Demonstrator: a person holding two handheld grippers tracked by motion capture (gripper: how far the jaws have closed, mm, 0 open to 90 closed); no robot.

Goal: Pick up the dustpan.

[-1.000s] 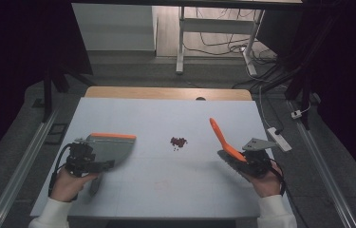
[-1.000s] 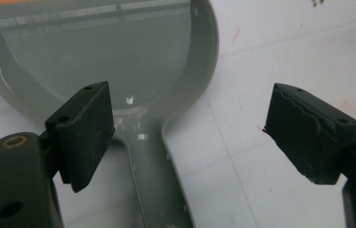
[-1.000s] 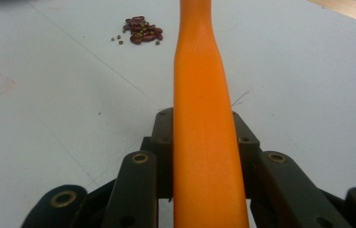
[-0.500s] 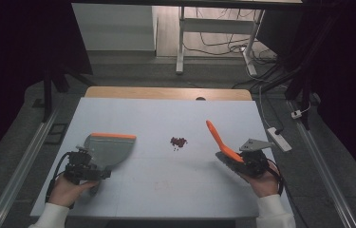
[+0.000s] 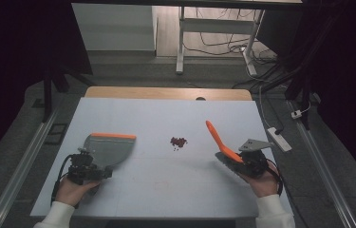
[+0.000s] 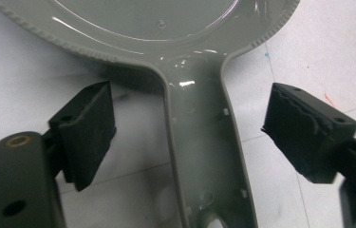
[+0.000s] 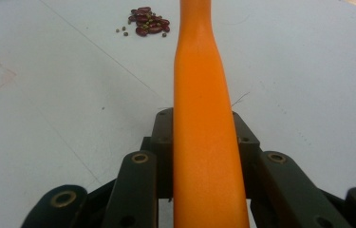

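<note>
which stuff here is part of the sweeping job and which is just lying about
In the job:
- grey dustpan, its handle between the open left claw, whose jaws have just been closing
- orange-handled brush, shut in the right claw
- little heap of red beans mid-table

Just lying about:
- white power strip at the table's right edge
- desk frame and cables on the floor behind

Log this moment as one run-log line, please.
left gripper: open, closing astride dustpan handle | right gripper: shut on orange brush handle | beans: mid-table, unswept
</note>
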